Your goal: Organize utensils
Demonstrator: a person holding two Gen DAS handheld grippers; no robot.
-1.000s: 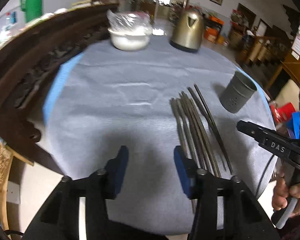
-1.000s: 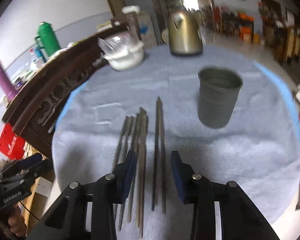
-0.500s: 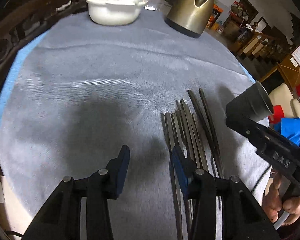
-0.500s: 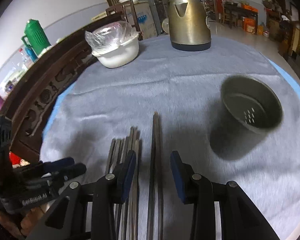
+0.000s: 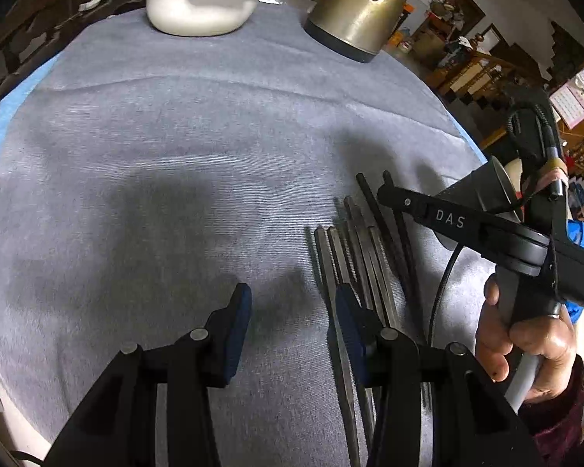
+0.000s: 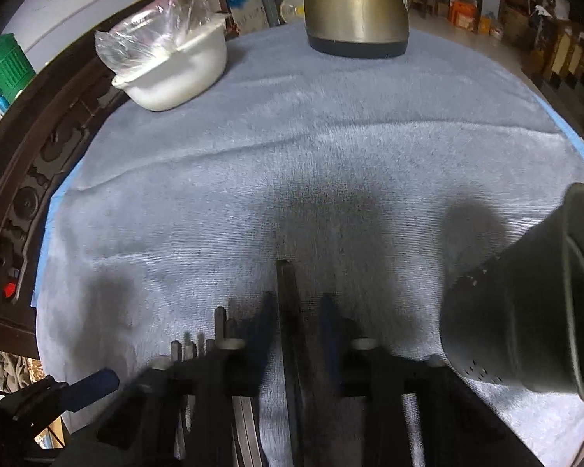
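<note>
Several dark chopsticks (image 5: 364,260) lie side by side on the grey cloth (image 5: 183,163). My left gripper (image 5: 292,303) is open, low over the cloth, its right finger over the leftmost sticks. My right gripper (image 6: 296,323) is open and down at the cloth, its fingers straddling a dark pair of chopsticks (image 6: 286,303). The right gripper also shows from the side in the left wrist view (image 5: 385,194). A dark grey perforated holder cup (image 6: 525,311) stands just right of it and is partly hidden behind it in the left wrist view (image 5: 482,190).
A white bowl with a plastic bag (image 6: 167,66) and a brass kettle (image 6: 356,4) stand at the far edge of the round table. A carved dark wood rail (image 6: 23,179) borders the left side. My left gripper shows at the lower left of the right wrist view (image 6: 93,385).
Both grippers have moved forward and down toward the chopsticks. The right gripper now straddles the dark pair, and the cup sits closer at its right.
</note>
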